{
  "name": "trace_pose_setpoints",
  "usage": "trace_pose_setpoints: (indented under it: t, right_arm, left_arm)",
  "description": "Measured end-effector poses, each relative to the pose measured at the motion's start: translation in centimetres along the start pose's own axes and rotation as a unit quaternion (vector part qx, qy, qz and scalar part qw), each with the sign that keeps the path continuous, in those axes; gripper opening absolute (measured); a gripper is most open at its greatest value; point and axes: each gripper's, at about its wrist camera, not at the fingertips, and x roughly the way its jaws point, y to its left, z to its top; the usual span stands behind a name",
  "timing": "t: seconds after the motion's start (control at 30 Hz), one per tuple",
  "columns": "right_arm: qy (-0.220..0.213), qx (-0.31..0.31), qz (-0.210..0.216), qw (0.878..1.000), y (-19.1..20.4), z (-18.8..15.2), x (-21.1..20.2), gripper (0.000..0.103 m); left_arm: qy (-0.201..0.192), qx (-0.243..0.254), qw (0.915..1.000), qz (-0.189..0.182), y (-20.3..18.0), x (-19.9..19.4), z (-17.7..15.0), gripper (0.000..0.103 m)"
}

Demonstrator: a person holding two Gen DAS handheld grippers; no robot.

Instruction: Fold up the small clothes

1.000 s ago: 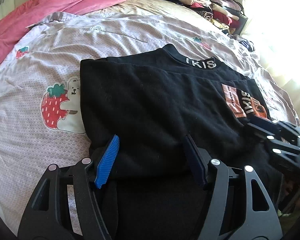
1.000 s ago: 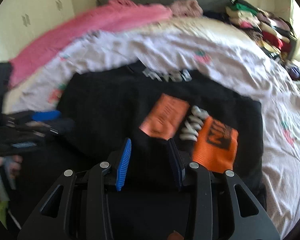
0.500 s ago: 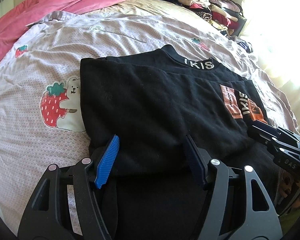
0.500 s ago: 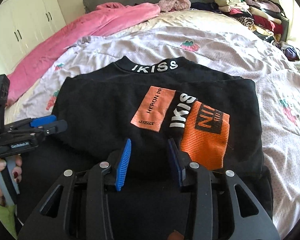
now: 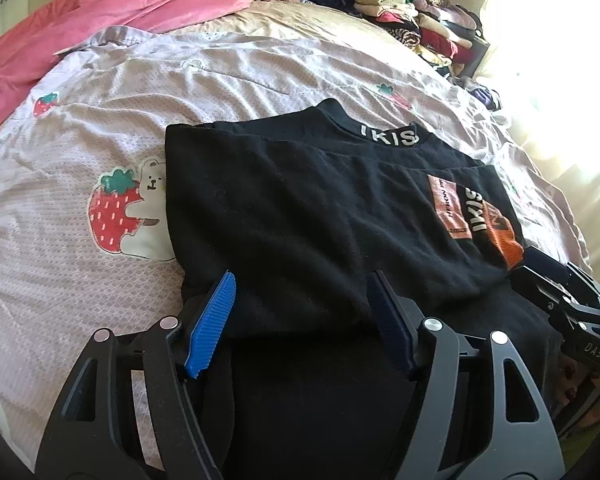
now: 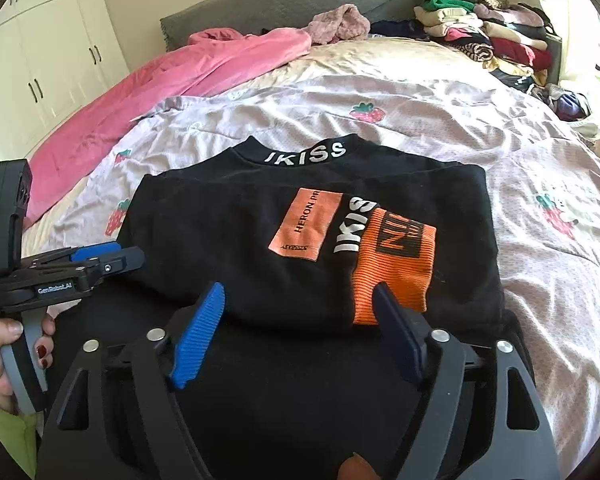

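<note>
The black top is laid on the bed, just ahead of both grippers, with sides and sleeves already tucked in, so it looks roughly halfway. The left gripper and right gripper are spread wide, nothing held; the bottom-up fold is probably what's left.

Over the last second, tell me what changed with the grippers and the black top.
The right gripper opened wider, its fingers now spread at the folded hem of the black top; its view also went from blurred to steady. Nothing was gripped or released. The left gripper stayed open at the near edge, and the top lay unchanged on the strawberry bedspread.
</note>
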Motion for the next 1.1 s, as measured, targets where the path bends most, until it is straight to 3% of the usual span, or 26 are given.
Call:
trace_pose_setpoints:
  t: [0.27,0.57,0.6,0.63,0.67,1.1]
  right_arm:
    - [-0.017,0.003,-0.006,1.0,0.1,-0.1,-1.5,0.077]
    - [-0.031,0.002,-0.009,0.999,0.2,0.1,-2.7,0.077]
    - [-0.032,0.002,-0.009,0.999,0.2,0.1,-2.8,0.078]
    - [-0.034,0.003,-0.009,0.999,0.2,0.1,-2.9,0.092]
    - [-0.039,0.004,-0.01,0.999,0.3,0.1,-3.2,0.096]
    - [-0.061,0.004,-0.009,0.998,0.5,0.5,-4.9,0.097]
  left_arm:
    - [-0.012,-0.003,0.9999,-0.005,0.0,-1.4,0.2,0.067]
    - [-0.032,0.006,0.9995,0.0,-0.5,-3.3,0.2,0.08]
    - [-0.034,0.007,0.9994,0.0,-0.6,-3.5,0.1,0.085]
    - [-0.037,0.007,0.9993,0.002,-0.7,-3.7,0.1,0.089]
    - [-0.04,0.008,0.9992,0.004,-0.7,-3.9,0.1,0.089]
    - [-0.066,0.007,0.9977,0.012,-0.7,-6.3,0.1,0.093]
